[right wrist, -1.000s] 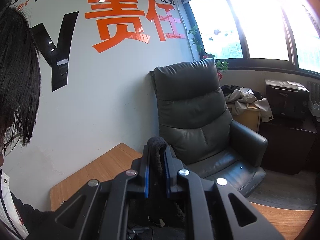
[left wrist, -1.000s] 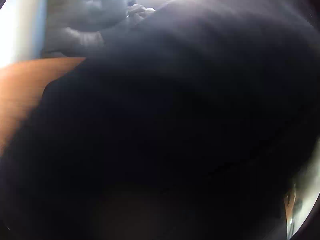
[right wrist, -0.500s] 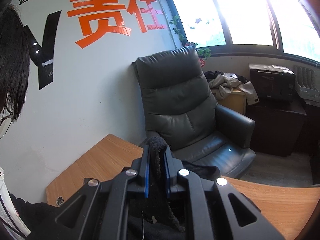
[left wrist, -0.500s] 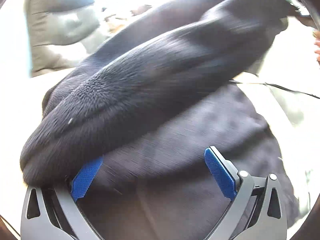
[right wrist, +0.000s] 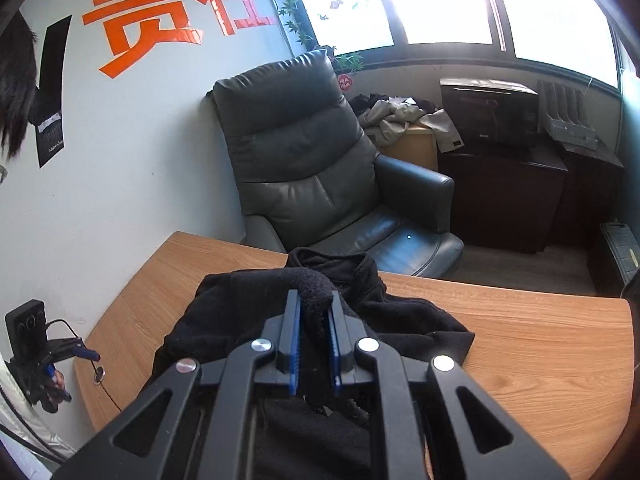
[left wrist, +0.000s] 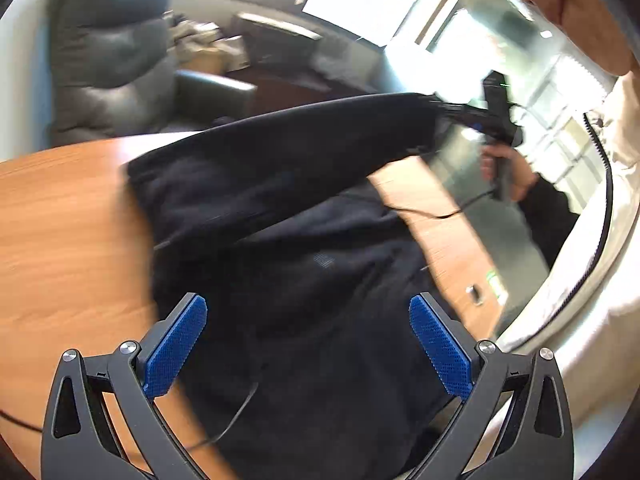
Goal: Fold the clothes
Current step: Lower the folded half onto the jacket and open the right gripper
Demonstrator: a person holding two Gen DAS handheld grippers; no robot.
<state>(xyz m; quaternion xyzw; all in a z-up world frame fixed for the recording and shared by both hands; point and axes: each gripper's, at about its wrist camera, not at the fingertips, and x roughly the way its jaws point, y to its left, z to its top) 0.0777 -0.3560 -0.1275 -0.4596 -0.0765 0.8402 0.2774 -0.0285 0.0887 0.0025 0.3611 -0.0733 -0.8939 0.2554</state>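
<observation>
black fleece (right wrist: 400, 320) on table (right wrist: 540, 340), near edge

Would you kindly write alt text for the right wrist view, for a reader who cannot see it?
The right tool is shut on a fold of a black fleece that lies on a wooden table. Behind the table stands a grey armchair, against a white wall with orange characters, beside bright windows.

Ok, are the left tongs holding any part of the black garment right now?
No: the left tongs stand wide open above the black garment, and their blue pads press on no fabric.
</observation>
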